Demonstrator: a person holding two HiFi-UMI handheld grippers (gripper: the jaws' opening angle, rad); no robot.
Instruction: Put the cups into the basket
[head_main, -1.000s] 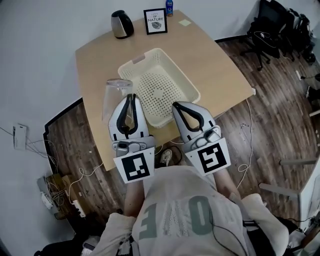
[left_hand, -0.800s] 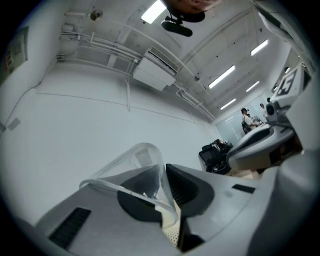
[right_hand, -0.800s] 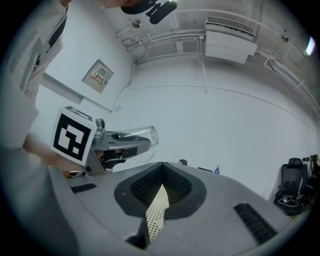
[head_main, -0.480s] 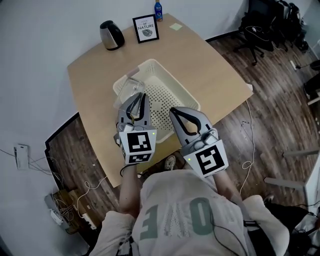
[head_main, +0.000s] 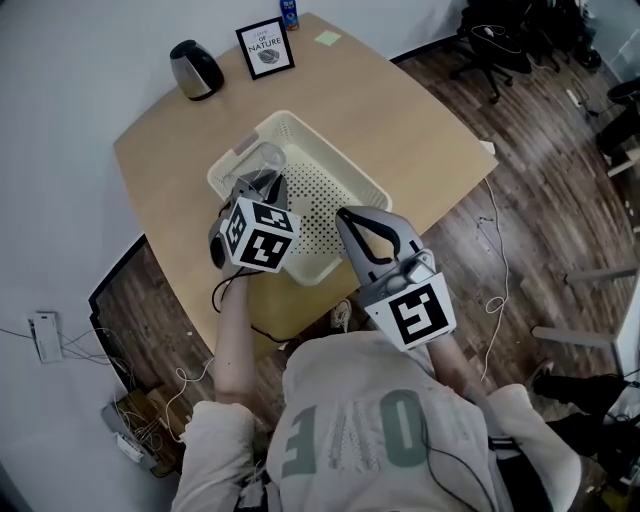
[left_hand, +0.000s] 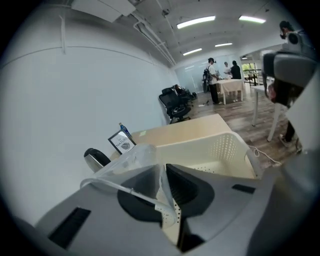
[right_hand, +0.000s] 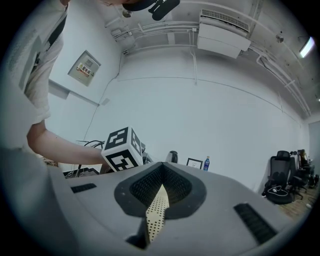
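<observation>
The left claw (head_main: 263, 188) is clamped on the thin wall of a clear plastic cup (head_main: 257, 160), pinching it at the rim. It holds the cup tipped on its side over the upper-left corner of the cream basket (head_main: 352, 158), in the middle of the head view. I cannot tell whether the cup already touches the basket's floor. The right claw (head_main: 350, 220) has its jaws together with nothing between them. It hangs at the basket's near edge, right of centre.

The step in hand looks like the placing itself. The next move likely calls for lowering the cup until it rests inside the walls, then parting the jaws gently so the light cup does not spring or roll, and lifting clear. No other cup shows on the counter (head_main: 400, 100).
</observation>
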